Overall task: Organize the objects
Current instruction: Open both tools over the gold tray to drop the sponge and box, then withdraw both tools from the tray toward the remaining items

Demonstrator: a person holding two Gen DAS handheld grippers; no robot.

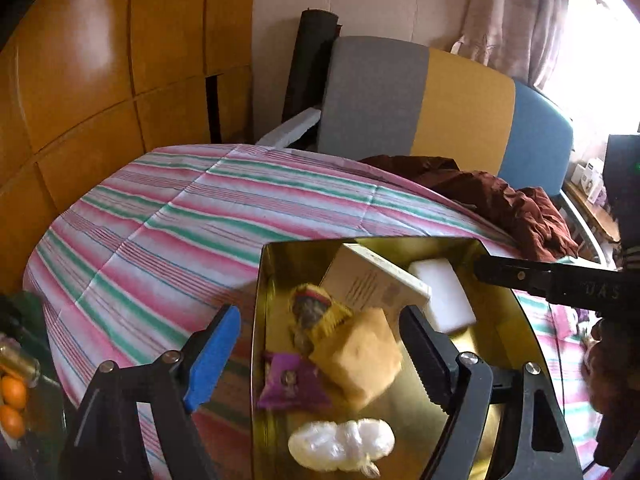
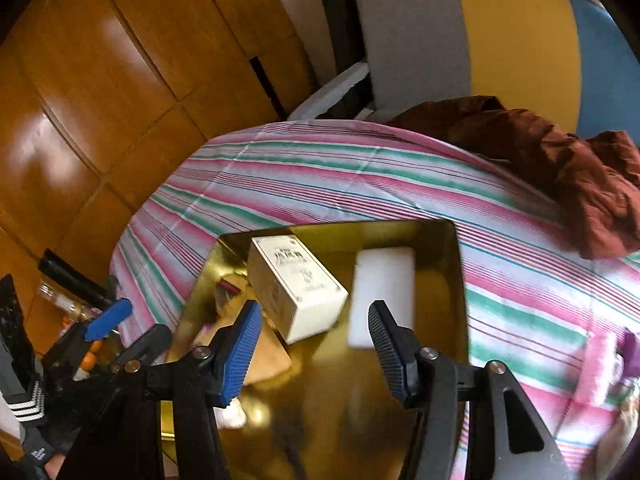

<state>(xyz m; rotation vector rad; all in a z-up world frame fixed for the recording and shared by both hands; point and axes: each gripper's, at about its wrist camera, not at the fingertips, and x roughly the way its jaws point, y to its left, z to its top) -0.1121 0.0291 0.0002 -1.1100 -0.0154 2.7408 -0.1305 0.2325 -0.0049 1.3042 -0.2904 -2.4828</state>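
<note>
A shiny gold tin lies on the striped bedspread. In it are a cream box, a white block, a yellow sponge, a yellow packet, a purple sachet and a white plastic bundle. My left gripper hangs open over the tin, with the sponge lying loose below its fingers. My right gripper is also over the tin, open and holding nothing. One of its black fingers reaches in from the right in the left wrist view.
The striped bedspread covers the bed. A crumpled maroon cloth lies at its far right below a grey, yellow and blue headboard. Wooden wardrobe panels stand on the left. Oranges sit low left, a pink item right.
</note>
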